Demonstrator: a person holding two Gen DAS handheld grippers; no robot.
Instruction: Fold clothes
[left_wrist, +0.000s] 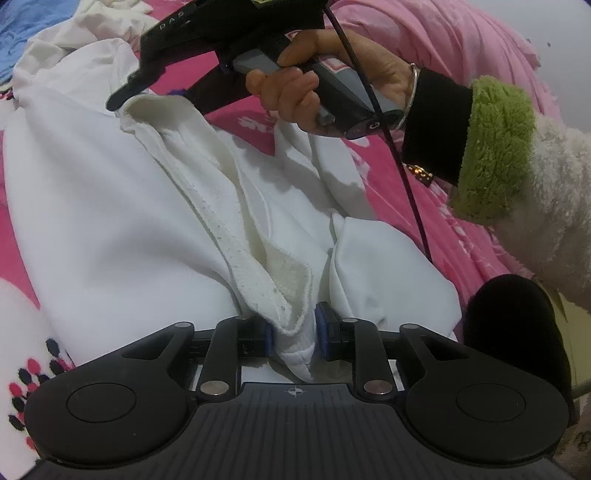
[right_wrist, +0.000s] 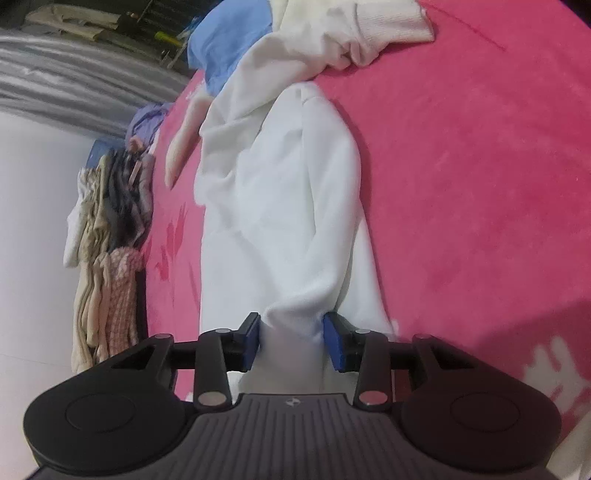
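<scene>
A white sweatshirt (left_wrist: 110, 229) lies on the pink bed cover (left_wrist: 454, 236). My left gripper (left_wrist: 294, 338) is shut on a bunched white edge of it, cloth pinched between the blue pads. My right gripper shows in the left wrist view (left_wrist: 122, 96), held by a hand over the garment's far edge, its tips at a white fold. In the right wrist view my right gripper (right_wrist: 291, 341) is shut on a fold of the white sweatshirt (right_wrist: 280, 192), which stretches away over the pink cover (right_wrist: 472, 166).
A cream garment (right_wrist: 332, 33) and a blue garment (right_wrist: 229, 37) lie at the far end of the bed. A pile of folded clothes (right_wrist: 107, 258) sits at the bed's left edge. My sleeve with a green cuff (left_wrist: 495, 151) is at the right.
</scene>
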